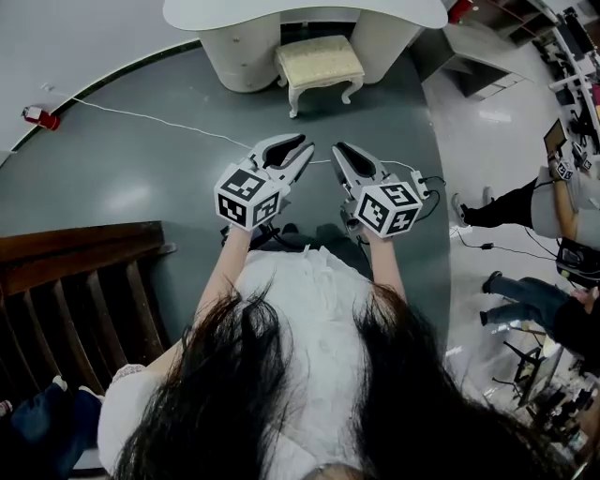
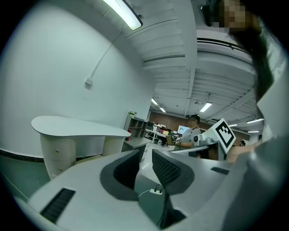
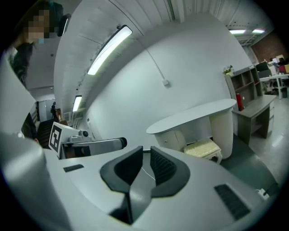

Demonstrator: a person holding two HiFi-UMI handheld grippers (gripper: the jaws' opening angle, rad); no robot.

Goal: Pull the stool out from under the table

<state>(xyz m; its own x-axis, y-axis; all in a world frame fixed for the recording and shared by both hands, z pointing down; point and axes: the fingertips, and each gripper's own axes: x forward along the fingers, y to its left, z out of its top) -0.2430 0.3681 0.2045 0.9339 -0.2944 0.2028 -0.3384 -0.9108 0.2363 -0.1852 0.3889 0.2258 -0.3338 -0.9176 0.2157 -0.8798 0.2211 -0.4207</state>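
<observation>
Standing partly under the table [image 1: 309,11], the cream stool [image 1: 319,62] is seen in the head view, well apart from the left gripper [image 1: 302,148] and right gripper [image 1: 339,150]. In the left gripper view, the fingers [image 2: 167,169] are held narrow and empty; in the right gripper view, likewise.

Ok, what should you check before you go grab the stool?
1. Left tool empty: ok, shut on nothing.
2. Right tool empty: ok, shut on nothing.
3. Tools opened for a grip: not ok.
4. Stool upright, partly under the table: ok.
5. Stool within reach: not ok, it stands well ahead.
6. Floor path free: not ok, a white cable crosses it.
</observation>
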